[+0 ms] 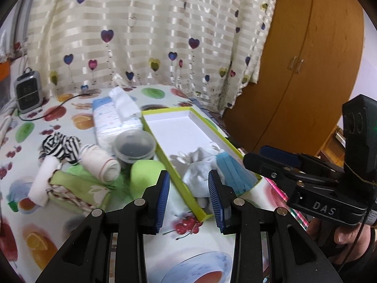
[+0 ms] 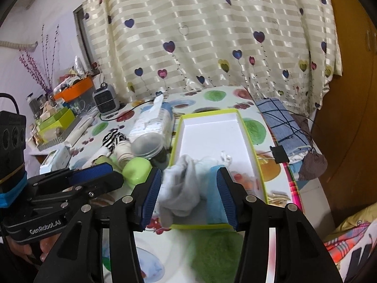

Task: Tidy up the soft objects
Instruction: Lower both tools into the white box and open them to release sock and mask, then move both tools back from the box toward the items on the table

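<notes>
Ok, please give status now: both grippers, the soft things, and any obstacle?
Left gripper open, empty. Right gripper open, empty. Grey sock and blue mask lie in green box. Nothing blocks.

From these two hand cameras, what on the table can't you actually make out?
- Dark contents of the round clear plastic tub: left view, too dim to identify.
- White sock in the green-rimmed white box: right view, motion blur; the right gripper overlaps its edge.
- Blue pleated face mask: left view, near end behind a gripper finger.
- Striped black-and-white cloth: shape unclear, bunched behind the rolled white bandage.
</notes>
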Available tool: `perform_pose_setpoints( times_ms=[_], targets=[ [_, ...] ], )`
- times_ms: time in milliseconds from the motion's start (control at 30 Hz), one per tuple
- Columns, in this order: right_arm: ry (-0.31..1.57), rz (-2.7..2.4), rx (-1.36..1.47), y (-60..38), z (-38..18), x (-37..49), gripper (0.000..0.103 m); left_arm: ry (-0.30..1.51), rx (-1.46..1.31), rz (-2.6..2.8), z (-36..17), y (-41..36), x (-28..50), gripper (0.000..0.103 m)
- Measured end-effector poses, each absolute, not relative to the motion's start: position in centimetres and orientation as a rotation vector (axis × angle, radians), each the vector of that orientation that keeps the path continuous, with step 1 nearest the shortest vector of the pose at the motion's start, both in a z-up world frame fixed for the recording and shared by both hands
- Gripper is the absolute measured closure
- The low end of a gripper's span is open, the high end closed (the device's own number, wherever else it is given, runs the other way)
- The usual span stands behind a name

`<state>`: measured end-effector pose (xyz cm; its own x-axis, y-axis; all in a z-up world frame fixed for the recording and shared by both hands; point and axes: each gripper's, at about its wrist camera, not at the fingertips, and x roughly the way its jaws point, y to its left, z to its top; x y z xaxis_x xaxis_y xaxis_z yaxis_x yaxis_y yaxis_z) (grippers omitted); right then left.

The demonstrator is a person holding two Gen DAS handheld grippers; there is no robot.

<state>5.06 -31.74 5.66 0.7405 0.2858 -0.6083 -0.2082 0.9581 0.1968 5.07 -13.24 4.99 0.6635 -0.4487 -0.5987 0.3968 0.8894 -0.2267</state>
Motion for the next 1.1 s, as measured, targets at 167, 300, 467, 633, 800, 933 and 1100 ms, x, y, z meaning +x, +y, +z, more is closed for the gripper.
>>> perform_pose_setpoints(
  times_ms=[167,300,467,633,800,933,1100],
  targets=[
    [0.670,0.298,0.089,-30.3,6.3,4.6,0.052,0.685,-0.095,-0.448,5.3,-11.8,4.7,0.071],
    [0.663,0.317,0.074,-29.2,6.5,4.3,0.052,0.676,-0.104,-0.423,5.4,-10.8,4.3,0.071],
    [0.651,0.339,0.053,-28.0,7.0,3.9,0.052,0.673,-0.114,-0.394,5.2,-9.6,4.0,0.071],
    [0.650,0.362,0.039,-27.0,7.1,3.8,0.052,0.673,-0.127,-0.366,4.9,-8.6,3.9,0.071],
    [0.661,0.387,0.027,-26.2,7.1,3.6,0.052,0.678,-0.132,-0.342,4.5,-7.8,3.7,0.071],
    [0.663,0.392,0.019,-25.7,7.0,3.5,0.052,0.685,-0.137,-0.322,4.3,-7.2,3.8,0.071],
    [0.665,0.401,0.009,-25.1,7.2,3.4,0.052,0.691,-0.149,-0.304,4.0,-6.3,3.9,0.071]
  ],
)
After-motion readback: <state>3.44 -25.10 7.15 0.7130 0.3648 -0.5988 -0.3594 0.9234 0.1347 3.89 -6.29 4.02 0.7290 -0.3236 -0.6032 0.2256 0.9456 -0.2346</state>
